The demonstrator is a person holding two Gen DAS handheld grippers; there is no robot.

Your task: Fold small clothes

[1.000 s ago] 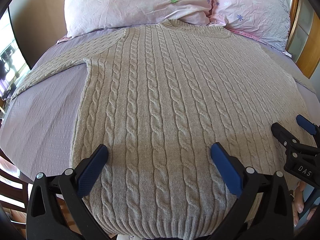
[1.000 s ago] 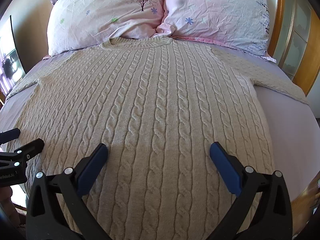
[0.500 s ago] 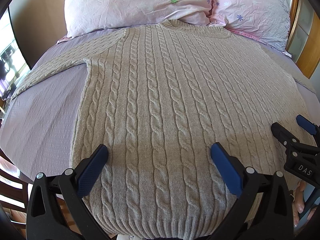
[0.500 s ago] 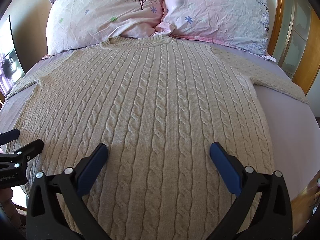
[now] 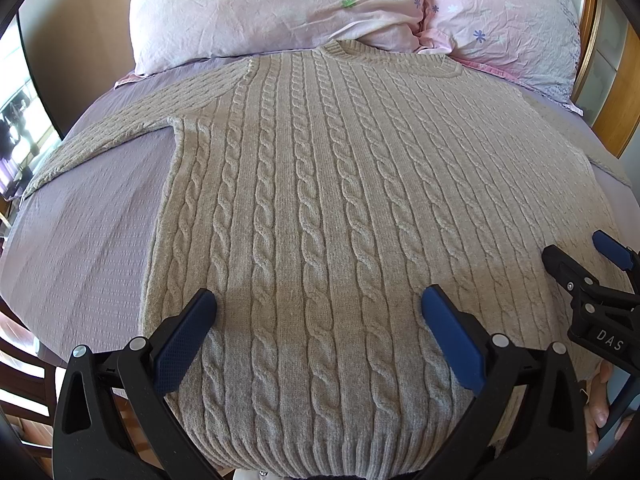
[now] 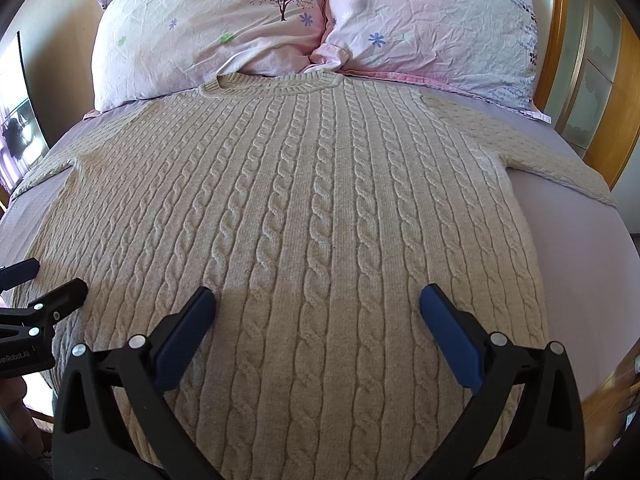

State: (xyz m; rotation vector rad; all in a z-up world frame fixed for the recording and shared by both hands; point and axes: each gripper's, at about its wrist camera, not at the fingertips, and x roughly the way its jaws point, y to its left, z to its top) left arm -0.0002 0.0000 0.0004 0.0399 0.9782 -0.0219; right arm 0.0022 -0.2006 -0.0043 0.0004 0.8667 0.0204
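Observation:
A beige cable-knit sweater (image 5: 328, 200) lies flat and face up on the bed, collar toward the pillows, sleeves spread to both sides; it also fills the right wrist view (image 6: 320, 216). My left gripper (image 5: 319, 304) is open and empty above the lower left part of the sweater, near the hem. My right gripper (image 6: 318, 302) is open and empty above the lower right part. The right gripper shows at the right edge of the left wrist view (image 5: 580, 264). The left gripper shows at the left edge of the right wrist view (image 6: 40, 284).
Lilac bedsheet (image 5: 88, 232) shows beside the sweater, also on the right (image 6: 580, 248). Two pink floral pillows (image 6: 216, 28) lean at the head of the bed. A wooden headboard (image 6: 608, 112) rises at the right. A wooden chair (image 5: 24, 380) stands at the bed's lower left.

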